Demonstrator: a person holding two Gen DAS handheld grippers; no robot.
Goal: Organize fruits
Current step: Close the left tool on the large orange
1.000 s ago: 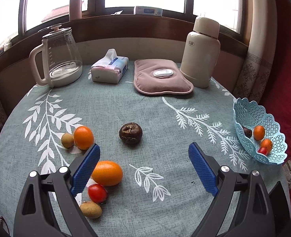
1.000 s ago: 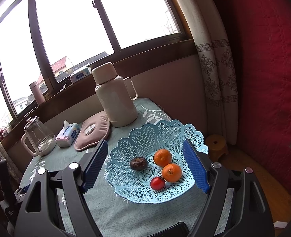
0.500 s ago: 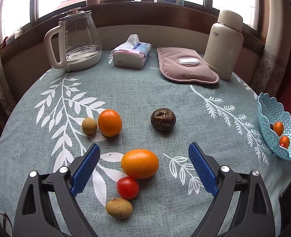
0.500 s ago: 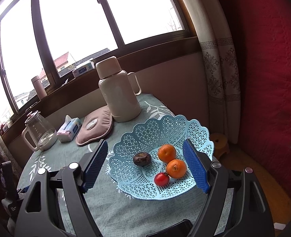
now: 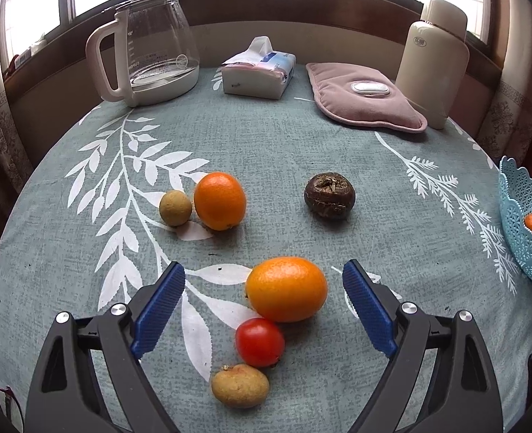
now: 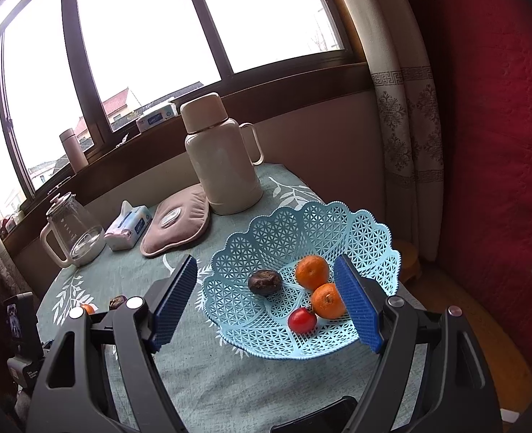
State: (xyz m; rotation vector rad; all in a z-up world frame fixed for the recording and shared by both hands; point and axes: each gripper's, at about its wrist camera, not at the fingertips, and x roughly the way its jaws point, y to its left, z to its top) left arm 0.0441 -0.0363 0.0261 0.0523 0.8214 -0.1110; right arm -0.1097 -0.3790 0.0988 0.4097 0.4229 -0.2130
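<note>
Nearest your left gripper (image 5: 264, 297): a brown longan-like fruit (image 5: 239, 385), a cherry tomato (image 5: 259, 341) touching it, and the oval orange (image 5: 286, 288) just beyond, all three lying in a tight cluster on the leaf-print tablecloth (image 5: 392, 223). Your jaws are closing slowly but stand wide, pads clear of everything; the oval orange sits between the tips, nearer the right pad. Judgement: you frame it because it is the biggest and most exposed of the cluster, though the tomato touching it may roll as you lift.

Farther out: a round orange (image 5: 220, 201) touching a small brown fruit (image 5: 175, 208), and a dark wrinkled fruit (image 5: 329, 196) alone to the right. The blue lattice basket (image 5: 518, 216) sits at the table's right edge, well apart from these.

Your right gripper (image 6: 266, 303) hovers above that same basket (image 6: 302, 231), jaws apart and empty. It already holds two mandarins (image 6: 312, 272), a tomato (image 6: 302, 320) and a dark fruit (image 6: 264, 281). Judgement: sorting is partly done, six pieces left.

At the far edge: glass kettle (image 5: 150, 43), tissue pack (image 5: 258, 72), pink heat pad (image 5: 365, 97), cream thermos (image 5: 432, 61), parked clear of the work.
</note>
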